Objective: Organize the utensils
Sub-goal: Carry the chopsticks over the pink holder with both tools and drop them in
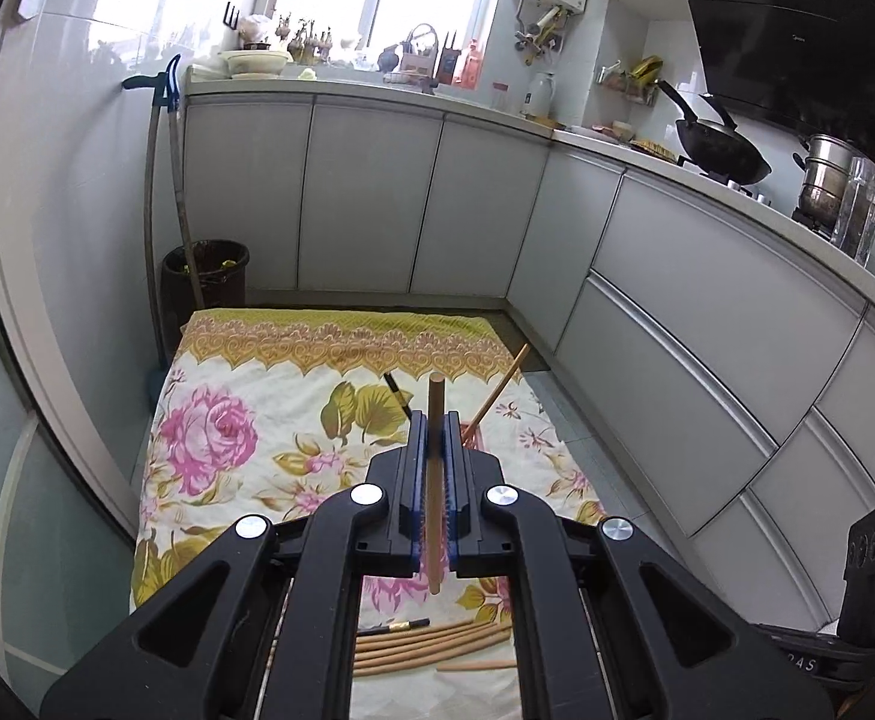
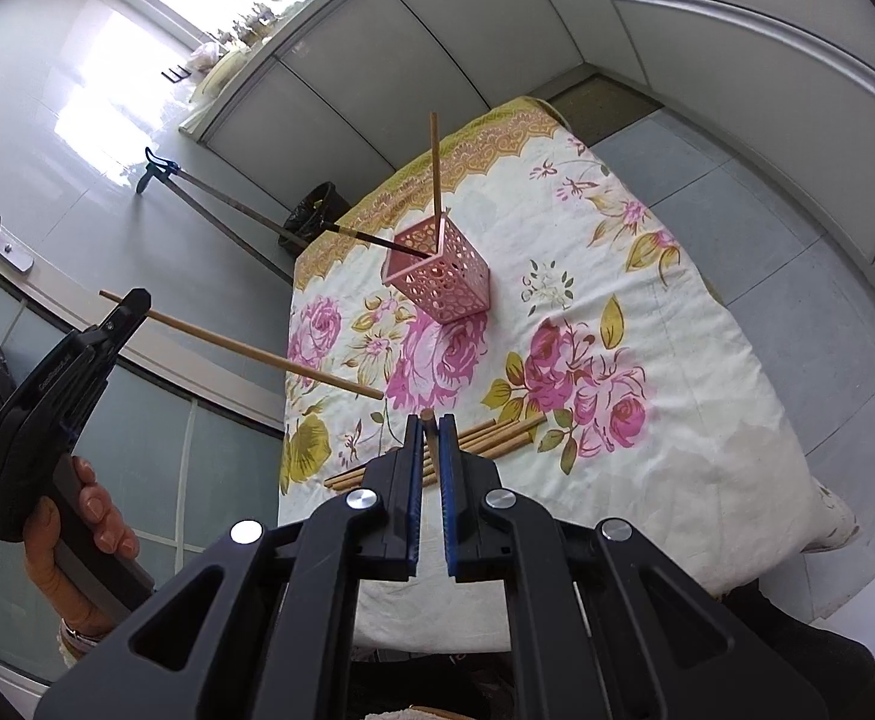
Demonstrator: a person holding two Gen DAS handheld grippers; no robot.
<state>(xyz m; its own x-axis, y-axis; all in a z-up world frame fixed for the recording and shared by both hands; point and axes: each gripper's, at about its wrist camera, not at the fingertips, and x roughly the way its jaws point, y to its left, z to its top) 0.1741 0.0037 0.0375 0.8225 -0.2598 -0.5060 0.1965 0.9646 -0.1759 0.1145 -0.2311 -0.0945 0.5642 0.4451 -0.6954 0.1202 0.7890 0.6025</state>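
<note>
The left claw (image 1: 435, 420) is clamped on a wooden chopstick (image 1: 435, 480); the right claw (image 2: 431, 426) grips another chopstick (image 2: 429, 429). More chopsticks (image 2: 497, 435) lie on the floral-clothed surface (image 2: 707, 360); the pink perforated holder (image 2: 443, 288) already holds two.

A pink perforated square holder (image 2: 437, 276) stands near the far end of the flower-printed cloth-covered bench (image 2: 707, 360), a wooden chopstick (image 2: 435, 165) and a dark chopstick (image 2: 371, 238) leaning inside it. A row of loose wooden chopsticks (image 2: 497, 435) lies at the near edge. Grey kitchen cabinets (image 1: 677, 324) run behind and right; a dark waste bin (image 1: 204, 276) stands beyond the bench's far left corner.
</note>
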